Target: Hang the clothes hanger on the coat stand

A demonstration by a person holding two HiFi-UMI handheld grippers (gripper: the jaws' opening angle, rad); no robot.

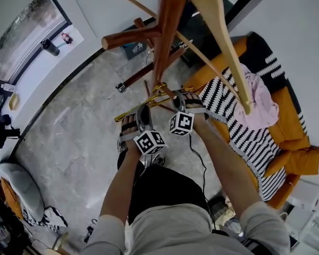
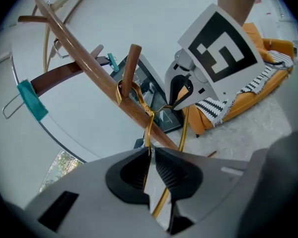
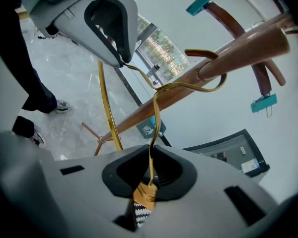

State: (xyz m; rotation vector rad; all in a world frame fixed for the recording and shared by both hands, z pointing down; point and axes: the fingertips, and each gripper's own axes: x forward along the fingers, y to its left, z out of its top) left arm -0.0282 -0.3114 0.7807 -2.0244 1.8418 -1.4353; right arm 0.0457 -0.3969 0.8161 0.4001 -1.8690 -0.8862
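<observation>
A thin gold metal clothes hanger [image 1: 149,101] is held up against the brown wooden coat stand [image 1: 167,31]. In the left gripper view its hook [image 2: 125,90] curls round a short peg [image 2: 131,66] where it meets the slanted pole [image 2: 89,58]. My left gripper [image 2: 151,155] is shut on the gold wire just below the hook. My right gripper [image 3: 151,155] is shut on the hanger's wire too, and the hook [image 3: 203,71] loops over the pole [image 3: 238,51]. In the head view both grippers [image 1: 143,116] [image 1: 179,101] sit side by side at the pole.
A pale wooden hanger [image 1: 223,31] hangs from the stand's top at the right. A dark hanger with teal clips [image 2: 30,100] hangs higher up. An orange sofa [image 1: 297,137] with a striped blanket [image 1: 244,132] and a pink garment [image 1: 258,97] stands to the right. The stand's legs [image 1: 133,78] spread over the marble floor.
</observation>
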